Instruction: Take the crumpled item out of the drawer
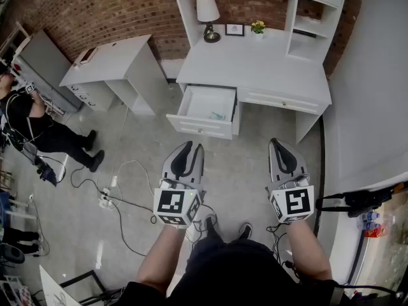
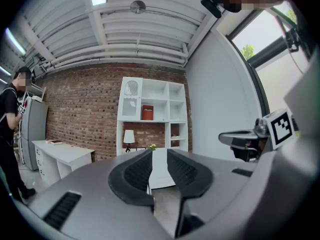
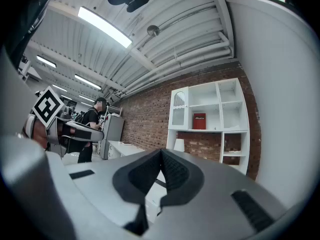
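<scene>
The drawer (image 1: 200, 127) is open, and the small crumpled item (image 1: 217, 115) lies inside. Both tools are well away from it. The left tool (image 1: 191, 148) is spread a little and empty. The right tool (image 1: 278, 143) is pressed together, empty. Next, I think, one must reach in.

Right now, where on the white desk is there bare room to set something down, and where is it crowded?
The desk top is bare across its middle and front, above the open drawer. Only the back strip is crowded: lamp, picture frame and small plant. Inside the drawer, everything left of the crumpled item is bare.
</scene>
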`<state>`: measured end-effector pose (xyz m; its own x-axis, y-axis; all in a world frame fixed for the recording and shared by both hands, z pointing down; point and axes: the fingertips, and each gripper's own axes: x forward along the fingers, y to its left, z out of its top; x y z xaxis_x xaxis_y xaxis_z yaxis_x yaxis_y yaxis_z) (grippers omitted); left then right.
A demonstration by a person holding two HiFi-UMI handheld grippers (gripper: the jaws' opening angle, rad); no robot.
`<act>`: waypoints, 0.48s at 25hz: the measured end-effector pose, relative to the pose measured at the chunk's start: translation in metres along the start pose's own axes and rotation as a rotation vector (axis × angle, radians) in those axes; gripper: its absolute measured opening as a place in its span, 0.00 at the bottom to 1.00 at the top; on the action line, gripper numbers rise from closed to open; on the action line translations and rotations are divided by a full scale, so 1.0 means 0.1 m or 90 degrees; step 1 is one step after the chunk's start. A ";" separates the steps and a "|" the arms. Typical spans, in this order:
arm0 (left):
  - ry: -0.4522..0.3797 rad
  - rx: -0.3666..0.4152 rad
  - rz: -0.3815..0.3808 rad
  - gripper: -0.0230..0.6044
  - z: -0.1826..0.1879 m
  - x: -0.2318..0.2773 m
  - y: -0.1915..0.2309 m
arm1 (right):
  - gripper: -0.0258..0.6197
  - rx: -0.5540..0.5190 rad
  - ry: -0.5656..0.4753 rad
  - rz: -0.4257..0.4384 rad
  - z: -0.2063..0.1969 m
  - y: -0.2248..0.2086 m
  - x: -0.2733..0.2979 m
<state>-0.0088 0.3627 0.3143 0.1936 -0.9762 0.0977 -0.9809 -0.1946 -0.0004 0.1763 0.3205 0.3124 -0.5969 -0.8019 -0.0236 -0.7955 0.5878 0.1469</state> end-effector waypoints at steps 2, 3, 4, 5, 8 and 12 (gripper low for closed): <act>0.004 0.000 -0.002 0.18 -0.04 -0.06 0.05 | 0.04 0.001 -0.001 -0.001 0.03 0.08 0.02; 0.005 0.002 -0.003 0.18 -0.05 -0.09 0.07 | 0.04 0.003 0.000 -0.002 0.03 0.11 0.03; 0.004 0.005 -0.003 0.18 -0.05 -0.12 0.11 | 0.04 0.006 0.003 -0.001 0.03 0.15 0.04; 0.003 0.006 -0.003 0.17 -0.04 -0.15 0.14 | 0.04 0.011 0.007 0.001 0.02 0.18 0.06; 0.002 0.004 -0.006 0.18 -0.02 -0.19 0.30 | 0.04 0.040 0.025 0.007 -0.03 0.24 0.15; 0.006 -0.004 -0.013 0.27 -0.01 -0.22 0.57 | 0.20 0.046 0.037 -0.010 0.00 0.33 0.28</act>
<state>-0.0693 0.3734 0.3127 0.2136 -0.9711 0.1065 -0.9768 -0.2140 0.0077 0.1328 0.3174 0.3170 -0.5784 -0.8151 0.0320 -0.8119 0.5790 0.0745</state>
